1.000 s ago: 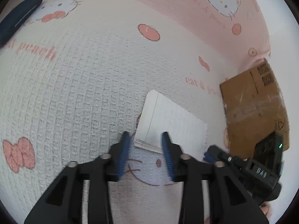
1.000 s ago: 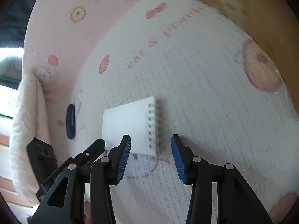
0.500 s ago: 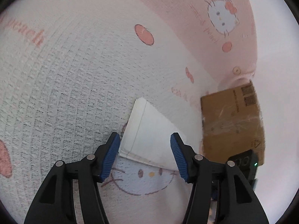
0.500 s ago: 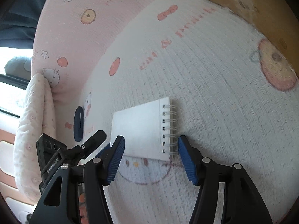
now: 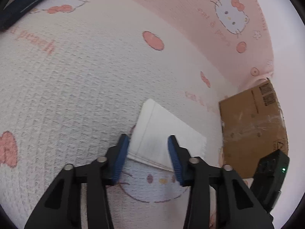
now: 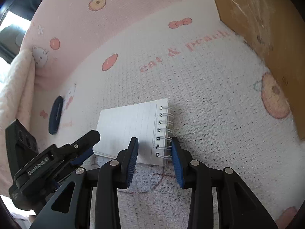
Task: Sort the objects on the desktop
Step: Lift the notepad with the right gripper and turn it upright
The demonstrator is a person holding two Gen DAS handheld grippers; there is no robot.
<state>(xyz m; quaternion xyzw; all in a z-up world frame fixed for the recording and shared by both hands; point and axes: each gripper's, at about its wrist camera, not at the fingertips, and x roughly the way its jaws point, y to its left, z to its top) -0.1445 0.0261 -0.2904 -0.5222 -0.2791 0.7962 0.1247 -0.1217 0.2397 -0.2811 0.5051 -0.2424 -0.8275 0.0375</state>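
Left wrist view: my left tool (image 5: 148, 148) stands apart over the near edge of the notepad (image 5: 167, 133), which lies flat on the blanket (image 5: 76, 95). Right wrist view: my right tool (image 6: 154, 152) stands apart, straddling the notepad's (image 6: 129, 126) spiral-bound corner.

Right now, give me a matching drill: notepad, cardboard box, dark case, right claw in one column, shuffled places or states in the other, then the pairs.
Things:
1. notepad
2. cardboard box
3. dark case
4. right claw

Places or states:
A. at the cloth's far corner, by the pink border
B. open, astride the wire spiral
C. flat on the cloth, lined page up
D. far side of the left claw, near the cloth's edge

Pairs: 1-C, 2-A, 3-D, 4-B
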